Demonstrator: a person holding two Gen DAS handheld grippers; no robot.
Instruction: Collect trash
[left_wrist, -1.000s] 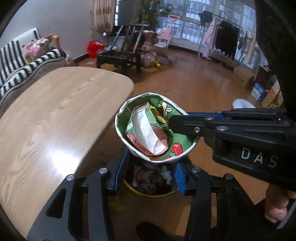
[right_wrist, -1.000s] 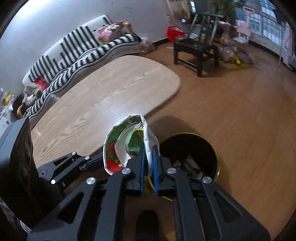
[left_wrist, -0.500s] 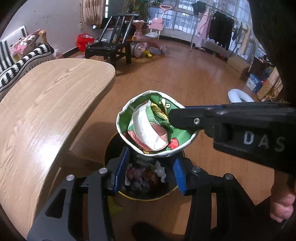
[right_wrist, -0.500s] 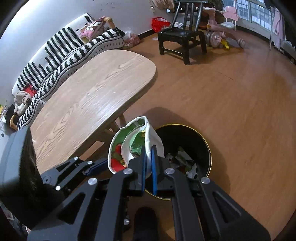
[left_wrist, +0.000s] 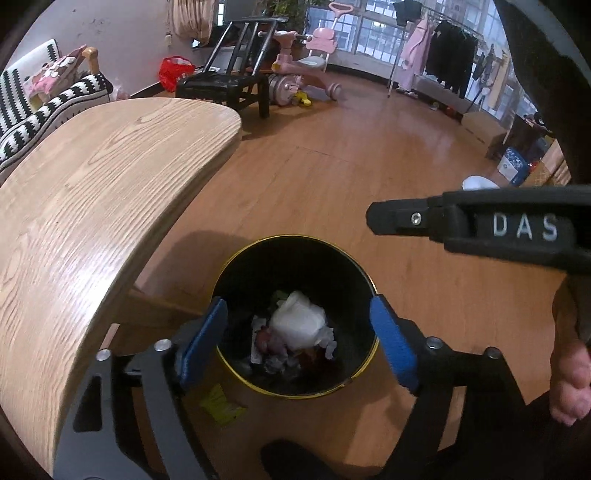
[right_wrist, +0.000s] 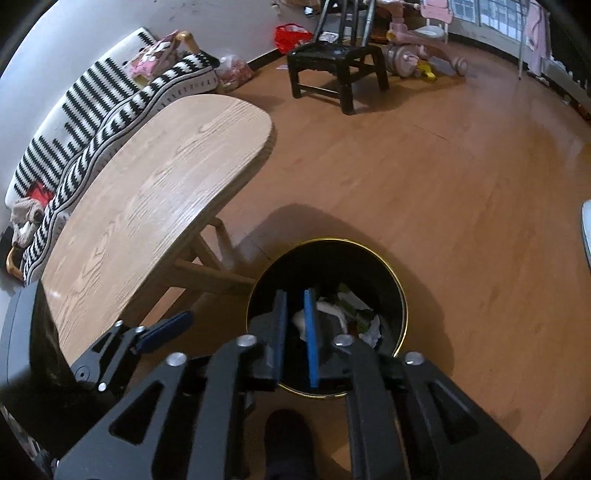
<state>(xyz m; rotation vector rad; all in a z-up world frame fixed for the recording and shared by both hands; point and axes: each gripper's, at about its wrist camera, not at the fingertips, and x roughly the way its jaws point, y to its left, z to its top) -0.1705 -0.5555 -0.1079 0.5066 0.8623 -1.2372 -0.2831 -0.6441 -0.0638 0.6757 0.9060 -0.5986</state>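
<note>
Both tongs hang over a black bin (left_wrist: 295, 258) with a gold rim, standing on the wood floor just right of the desk (left_wrist: 92, 192).

Left tongs (left_wrist: 297, 338): jaws have just been opening and now stand wide apart, released, nothing between the blue pads (left_wrist: 393, 350). Seen through the gap, a white crumpled bowl (left_wrist: 299, 325) lies on top of the trash inside the bin. What lies under it is a mix of paper scraps and darker bits, too jumbled to name.

Right tongs (right_wrist: 297, 332): jaws have just been opening and stand slightly parted, a narrow gap between the pads, gripping nothing. In the right wrist view their fingers cover the near left part of the bin's contents; the bowl (right_wrist: 332, 310) shows only in part, beyond the pads. In the left wrist view these tongs (left_wrist: 373, 218) enter from the right, side-on, so the gap cannot be judged there.

A yellow scrap (left_wrist: 221, 402) lies on the floor by the bin's near left rim, partly hidden behind the left tongs' frame; its kind is unclear.

A person's hand (left_wrist: 569, 384) is cut off at the right edge.
</note>
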